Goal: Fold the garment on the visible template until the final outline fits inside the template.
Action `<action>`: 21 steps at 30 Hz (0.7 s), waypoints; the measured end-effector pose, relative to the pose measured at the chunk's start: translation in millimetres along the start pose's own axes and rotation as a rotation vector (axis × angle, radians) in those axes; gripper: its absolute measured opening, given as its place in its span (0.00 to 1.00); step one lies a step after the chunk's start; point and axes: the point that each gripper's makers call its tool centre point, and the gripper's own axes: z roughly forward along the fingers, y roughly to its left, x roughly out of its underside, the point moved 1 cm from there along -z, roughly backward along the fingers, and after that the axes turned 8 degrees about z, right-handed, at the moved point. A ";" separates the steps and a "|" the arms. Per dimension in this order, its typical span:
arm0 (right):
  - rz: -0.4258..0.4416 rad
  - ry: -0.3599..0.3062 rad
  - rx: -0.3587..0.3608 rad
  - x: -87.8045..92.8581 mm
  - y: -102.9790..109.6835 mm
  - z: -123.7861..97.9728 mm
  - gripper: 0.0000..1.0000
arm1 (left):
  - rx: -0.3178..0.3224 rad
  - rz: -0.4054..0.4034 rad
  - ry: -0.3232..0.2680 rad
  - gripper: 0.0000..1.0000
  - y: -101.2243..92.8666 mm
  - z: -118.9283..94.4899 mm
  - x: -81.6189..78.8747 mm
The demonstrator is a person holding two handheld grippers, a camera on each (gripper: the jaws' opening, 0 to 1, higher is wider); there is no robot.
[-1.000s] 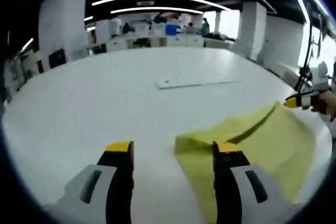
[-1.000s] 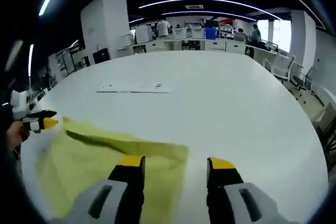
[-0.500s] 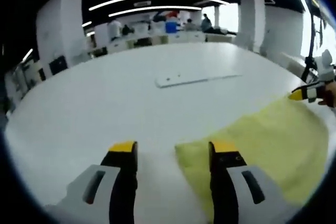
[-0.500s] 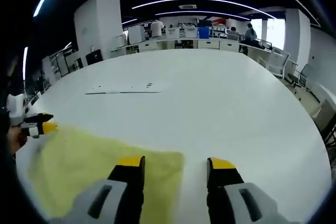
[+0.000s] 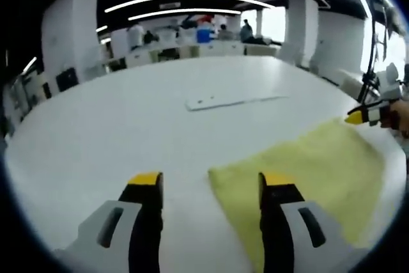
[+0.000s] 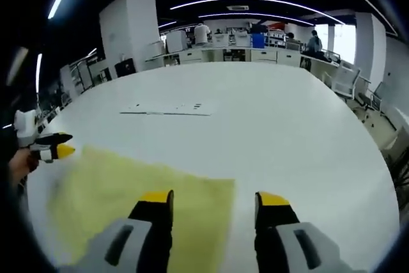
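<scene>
Since a second earlier, the raised fold along the garment (image 5: 300, 171) had dropped, and I found the cloth lying flat. Largest item inspected was the white table (image 5: 128, 126), carrying everything else. On it the yellow garment (image 6: 140, 199) was spread in a rough rectangle between my two tools, one corner beside each gripper. Farther across the table I noted a thin pale strip (image 5: 233, 101), well apart from the cloth; I could not tell its nature. My left gripper (image 5: 211, 187) had its jaws parted and grasping nothing, the right jaw over the cloth's corner. My right gripper (image 6: 214, 202) likewise stood released, its left jaw over the cloth's edge.
</scene>
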 end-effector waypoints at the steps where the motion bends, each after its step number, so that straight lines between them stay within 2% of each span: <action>1: 0.003 0.001 -0.009 0.3 1.9 -5.2 0.50 | 0.008 -0.001 -0.007 0.57 -0.8 -5.4 -1.0; 6: 0.003 0.010 -0.026 4.6 6.0 -23.6 0.50 | 0.031 0.029 -0.014 0.60 -1.8 -23.8 -1.2; 10: 0.008 0.042 -0.056 18.7 12.6 -40.3 0.51 | 0.058 0.029 -0.011 0.60 -4.5 -39.3 3.2; 15: 0.006 0.071 -0.072 34.5 16.9 -54.0 0.51 | 0.108 0.045 0.007 0.57 -13.4 -55.5 13.5; 21: 0.000 0.103 -0.085 52.5 20.1 -67.5 0.50 | 0.156 0.021 0.023 0.55 -21.3 -70.3 28.6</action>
